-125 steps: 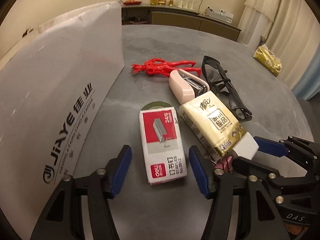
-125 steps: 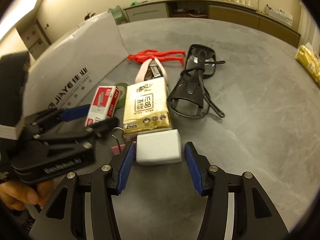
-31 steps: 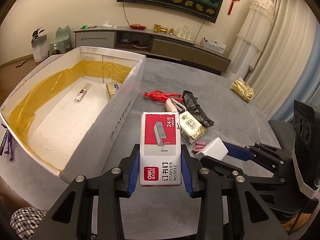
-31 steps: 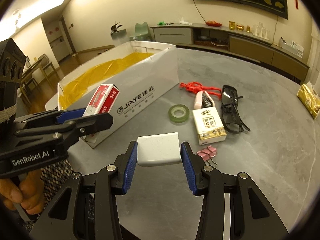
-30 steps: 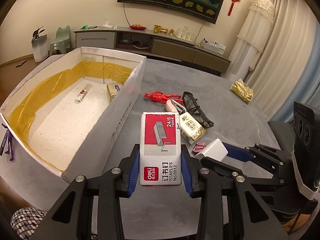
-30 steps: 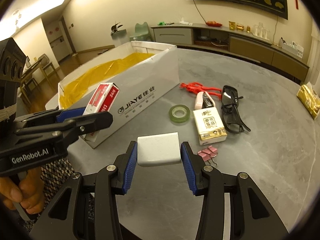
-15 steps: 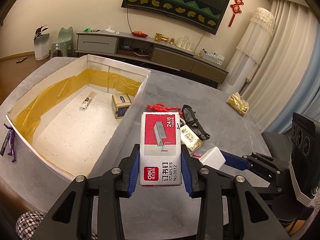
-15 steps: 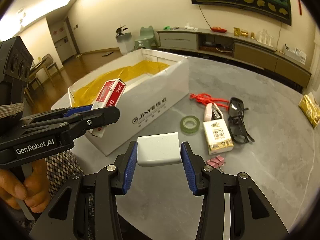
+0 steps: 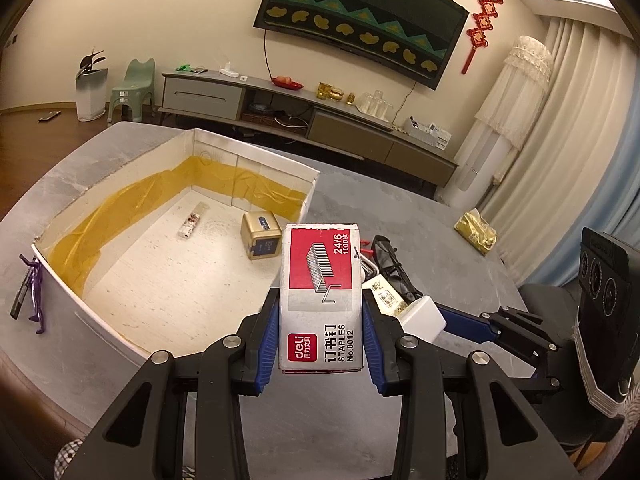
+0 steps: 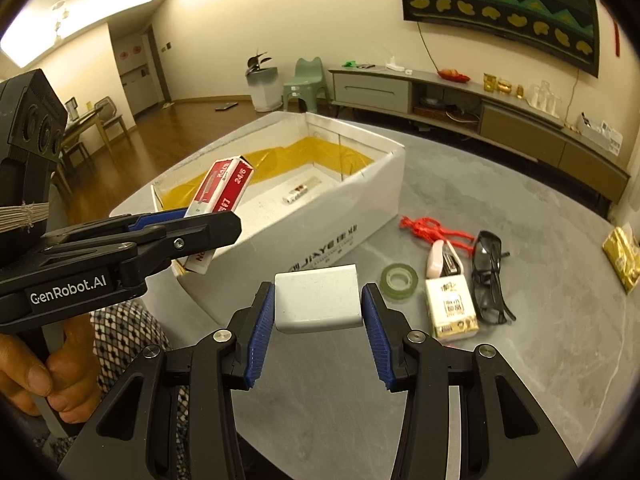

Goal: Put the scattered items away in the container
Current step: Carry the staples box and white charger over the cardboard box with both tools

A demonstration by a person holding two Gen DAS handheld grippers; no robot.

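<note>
Grey stone table (image 10: 500,380), white cardboard box (image 9: 100,320) with yellow tape lining at its left end.

Left gripper (image 9: 320,320) is clamped on a red-and-grey carton of staples (image 9: 321,296), long axis pointing forward, raised near the box's near-right corner; the open box lies ahead-left. Right gripper (image 10: 318,334) clamps a white rectangular block (image 10: 318,303) farther out, beside the box.

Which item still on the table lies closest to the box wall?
The green tape roll. It lies flat just off the white box, while the stapler, tissue pack and black glasses lie farther out.
</note>
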